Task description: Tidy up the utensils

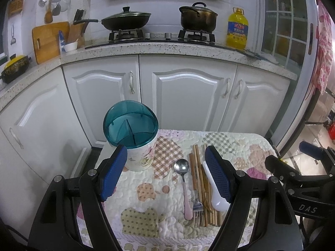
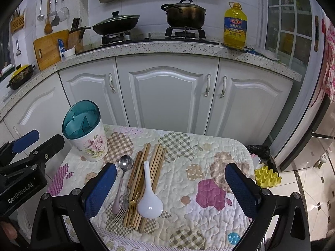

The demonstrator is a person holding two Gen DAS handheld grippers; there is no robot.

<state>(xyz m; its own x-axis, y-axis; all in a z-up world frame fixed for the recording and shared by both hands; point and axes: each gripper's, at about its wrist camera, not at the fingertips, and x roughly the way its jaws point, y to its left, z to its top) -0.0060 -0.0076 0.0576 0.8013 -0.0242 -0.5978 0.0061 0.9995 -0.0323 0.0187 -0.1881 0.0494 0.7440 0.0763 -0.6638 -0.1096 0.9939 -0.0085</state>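
A floral utensil holder [image 1: 137, 152] with a teal divided top [image 2: 80, 121] stands upright at the table's far left. On the quilted cloth [image 2: 199, 167] lie a metal spoon with a pink handle [image 1: 184, 179] [image 2: 122, 179], a fork [image 1: 197, 207] [image 2: 121, 211], several wooden chopsticks [image 1: 197, 179] [image 2: 155, 163] and a white ceramic spoon [image 2: 148, 196] [image 1: 215, 198]. My left gripper [image 1: 167, 173] is open and empty, above the spoon. My right gripper [image 2: 171, 188] is open and empty, above the utensil pile.
White kitchen cabinets [image 2: 165, 96] stand just behind the small table. On the floor to the right are a black bag [image 2: 260, 150] and a yellow egg tray [image 2: 267, 176]. The table's edges lie close on the left and far sides.
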